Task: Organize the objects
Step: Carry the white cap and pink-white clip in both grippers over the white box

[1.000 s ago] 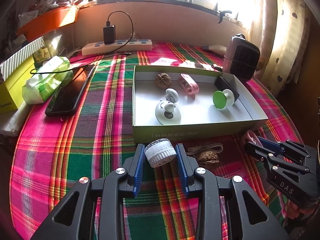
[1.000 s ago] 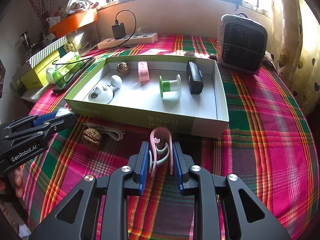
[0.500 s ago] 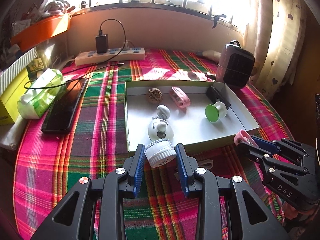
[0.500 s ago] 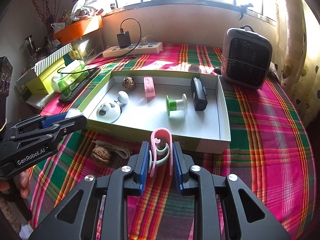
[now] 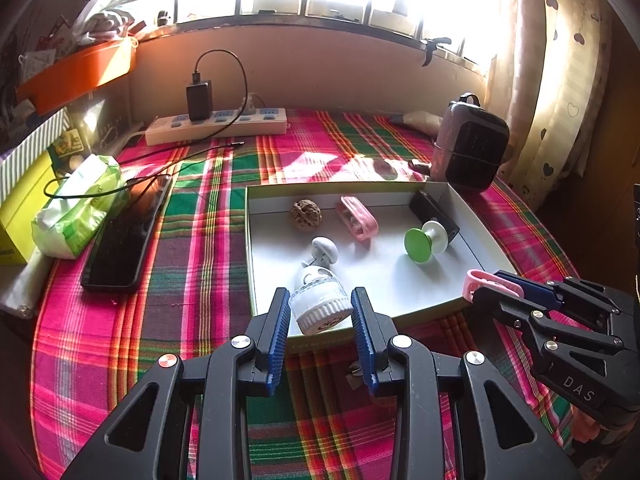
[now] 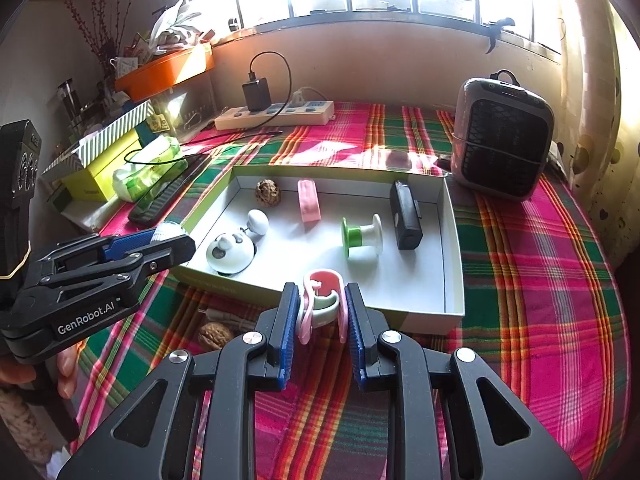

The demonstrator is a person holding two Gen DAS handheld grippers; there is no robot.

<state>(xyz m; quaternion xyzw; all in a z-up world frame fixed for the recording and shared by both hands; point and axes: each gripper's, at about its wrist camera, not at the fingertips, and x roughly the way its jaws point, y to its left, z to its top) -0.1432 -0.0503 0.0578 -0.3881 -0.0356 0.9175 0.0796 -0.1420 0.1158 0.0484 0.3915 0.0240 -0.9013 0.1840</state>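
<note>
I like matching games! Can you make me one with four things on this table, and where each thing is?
Things:
1. white jar
2. pink clip
3. green spool
4. walnut

Places:
A. on the cloth, outside the box
B. held in the left gripper
C. lying inside the box
D. held in the right gripper

Pairs: 1-B, 2-D, 3-C, 4-A

White jar (image 5: 322, 305): ribbed lid, tilted, above tray's near edge.
Pink-green clip (image 6: 322, 307): upright, above tray's near edge.
Tray (image 6: 451, 248): open, mid-tabletop.
</note>
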